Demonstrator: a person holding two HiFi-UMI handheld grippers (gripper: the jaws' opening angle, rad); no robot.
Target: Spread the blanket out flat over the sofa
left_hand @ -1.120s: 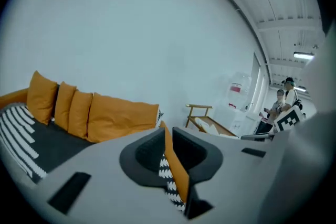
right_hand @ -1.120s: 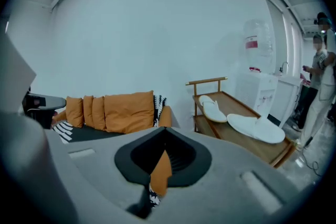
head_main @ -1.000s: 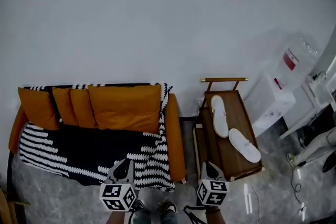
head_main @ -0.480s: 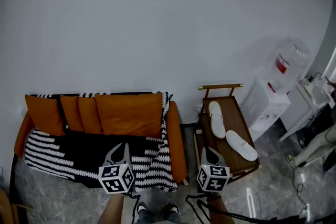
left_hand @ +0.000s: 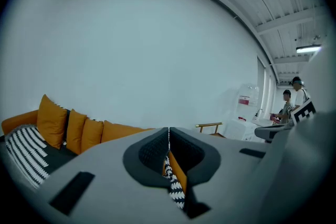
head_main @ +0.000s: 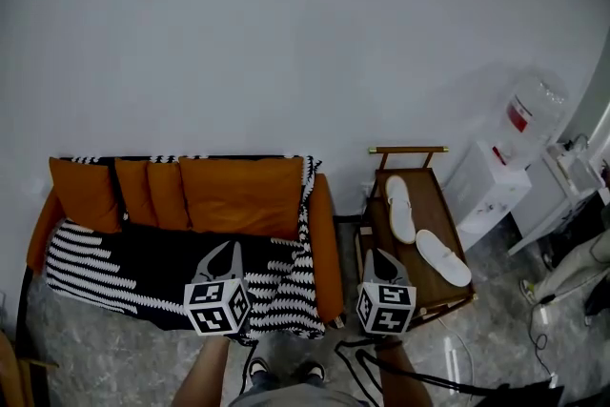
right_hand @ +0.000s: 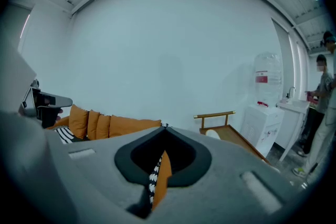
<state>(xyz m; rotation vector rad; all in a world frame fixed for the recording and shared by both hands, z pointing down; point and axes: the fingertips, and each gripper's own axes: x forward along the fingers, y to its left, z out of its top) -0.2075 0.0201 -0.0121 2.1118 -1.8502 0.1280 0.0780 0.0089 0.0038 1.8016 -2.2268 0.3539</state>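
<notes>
A black-and-white patterned blanket (head_main: pixel 143 262) lies spread over the seat of the orange sofa (head_main: pixel 326 243), its edge hanging down the front and running up beside the right armrest. Orange cushions (head_main: pixel 238 195) lean against the sofa's back. My left gripper (head_main: pixel 221 254) hovers above the blanket's front right part, jaws shut with nothing between them. My right gripper (head_main: pixel 375 254) is shut and empty over the gap between sofa and trolley. In the left gripper view the tips (left_hand: pixel 168 128) meet, with the blanket (left_hand: pixel 21 149) lying off to the left.
A wooden trolley (head_main: pixel 434 289) stands right of the sofa with two white slippers (head_main: pixel 400 210) on it. A white water dispenser (head_main: pixel 496 181) is further right. Cables (head_main: pixel 448 384) cross the marble floor near my feet. People (right_hand: pixel 320 107) stand far right.
Both grippers have moved up and forward in the head view, and my forearms now show. The left gripper sits further over the blanket. The blanket has not moved.
</notes>
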